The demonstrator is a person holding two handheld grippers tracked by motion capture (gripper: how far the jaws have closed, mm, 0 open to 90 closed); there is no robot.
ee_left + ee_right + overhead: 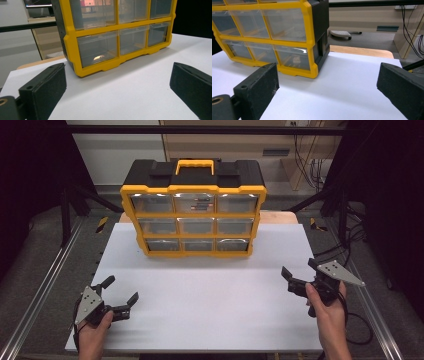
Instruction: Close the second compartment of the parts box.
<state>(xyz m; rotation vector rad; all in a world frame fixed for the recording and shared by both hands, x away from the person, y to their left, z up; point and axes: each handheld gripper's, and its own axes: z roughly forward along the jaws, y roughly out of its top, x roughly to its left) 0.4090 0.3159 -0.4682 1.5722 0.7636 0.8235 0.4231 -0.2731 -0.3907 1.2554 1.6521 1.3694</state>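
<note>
A yellow and black drawer cabinet (193, 207) with clear plastic drawers stands upright at the back middle of the white table (205, 305). All its drawers look closed. My left gripper (120, 290) rests near the front left corner, open and empty, facing the cabinet's lower left drawers (97, 48). My right gripper (299, 268) sits at the right edge, open and empty, looking at the cabinet's lower right corner (312, 72). A small object shows dimly inside the bottom right drawer (295, 60).
The table is bordered by metal rails (40, 290) on both sides. A wooden surface (362, 51) lies behind the cabinet. Cables (357, 320) trail at the right of the table. Wide white surface lies between the grippers and the cabinet.
</note>
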